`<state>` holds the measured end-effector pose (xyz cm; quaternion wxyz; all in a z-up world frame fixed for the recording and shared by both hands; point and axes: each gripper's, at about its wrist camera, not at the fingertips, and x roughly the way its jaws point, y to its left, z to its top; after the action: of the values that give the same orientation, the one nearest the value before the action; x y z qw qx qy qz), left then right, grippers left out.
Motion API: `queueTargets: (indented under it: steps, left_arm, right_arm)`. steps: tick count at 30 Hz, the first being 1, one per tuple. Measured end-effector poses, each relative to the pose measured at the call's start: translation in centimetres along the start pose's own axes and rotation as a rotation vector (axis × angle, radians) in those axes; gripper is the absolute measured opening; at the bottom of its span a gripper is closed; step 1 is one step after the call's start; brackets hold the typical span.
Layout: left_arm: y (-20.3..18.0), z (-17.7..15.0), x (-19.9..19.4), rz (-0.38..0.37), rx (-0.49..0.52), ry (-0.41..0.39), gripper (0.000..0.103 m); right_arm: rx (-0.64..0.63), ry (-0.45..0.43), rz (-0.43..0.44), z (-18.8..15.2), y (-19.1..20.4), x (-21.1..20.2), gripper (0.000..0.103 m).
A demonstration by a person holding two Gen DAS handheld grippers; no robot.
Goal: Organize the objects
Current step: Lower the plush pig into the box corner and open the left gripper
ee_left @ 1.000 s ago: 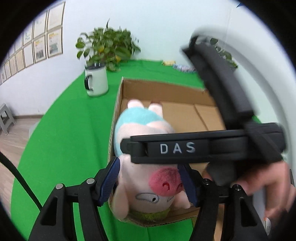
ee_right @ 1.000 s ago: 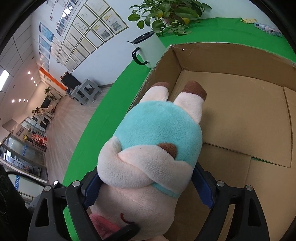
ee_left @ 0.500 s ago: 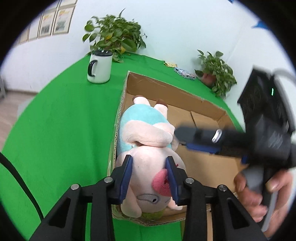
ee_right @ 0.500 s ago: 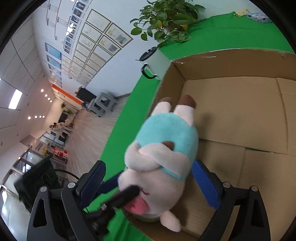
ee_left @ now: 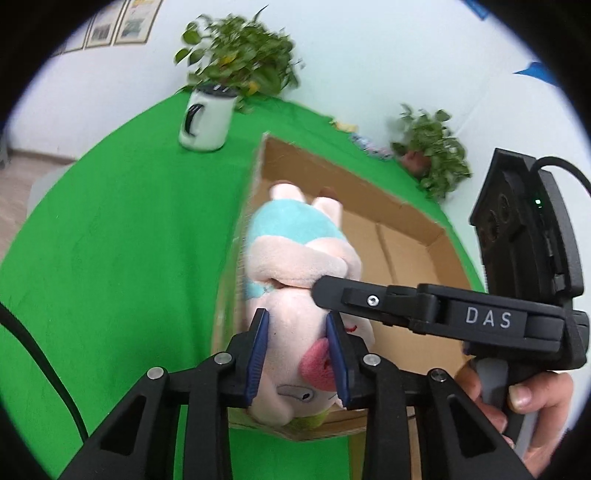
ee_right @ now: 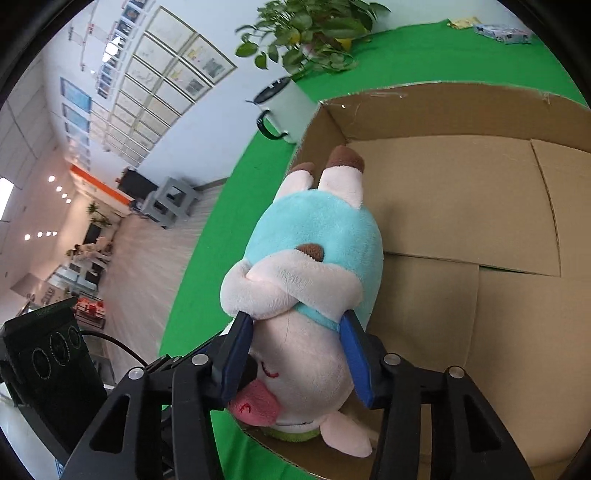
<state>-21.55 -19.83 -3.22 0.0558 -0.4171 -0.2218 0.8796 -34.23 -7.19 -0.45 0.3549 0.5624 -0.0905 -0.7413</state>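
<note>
A plush pig (ee_left: pixel 295 236) in a teal shirt lies face up along the left wall of an open cardboard box (ee_left: pixel 406 240), feet towards the far end. My left gripper (ee_left: pixel 296 325) is shut on its head beside the pink snout. In the right wrist view the pig (ee_right: pixel 317 236) fills the middle, and my right gripper (ee_right: pixel 295 325) is closing on its neck, with both blue pads against the plush. The right gripper's finger (ee_left: pixel 373 301) crosses the pig's neck in the left wrist view.
A white mug (ee_left: pixel 207 118) with a black handle stands on the green cloth left of the box, with a leafy plant (ee_left: pixel 240 62) behind it. A second plant (ee_left: pixel 432 155) and small packets (ee_right: pixel 502 33) lie beyond the box. A hand (ee_left: pixel 517 402) holds the right gripper's handle.
My left jaws have narrowed from wide onto the pig's head. The right jaws stood wide around the body, drew back, and have now come in against the neck.
</note>
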Motion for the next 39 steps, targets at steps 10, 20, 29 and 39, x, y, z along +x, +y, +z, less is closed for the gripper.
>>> queueTargets:
  steps: [10,20,29,39]
  left_arm:
    - [-2.1,-0.3,-2.0,0.139,0.111,-0.073,0.042]
    - [-6.4,-3.5,-8.4,0.236,0.28,-0.282,0.077]
    - [-12.7,-11.0,-10.1,0.26,0.352,-0.357,0.08]
    - [-16.3,-14.3,-11.5,0.21,0.356,-0.348,0.08]
  right_arm:
    - [0.019,-0.085,0.001,-0.6,0.8,-2.0,0.074]
    - [-0.075,-0.424,-0.325,-11.5,-2.3,-16.3,0.102]
    - [-0.116,-0.511,-0.596,-24.0,-4.8,-19.2,0.102]
    - [-0.179,-0.569,-0.67,-30.3,-4.0,-25.2,0.102]
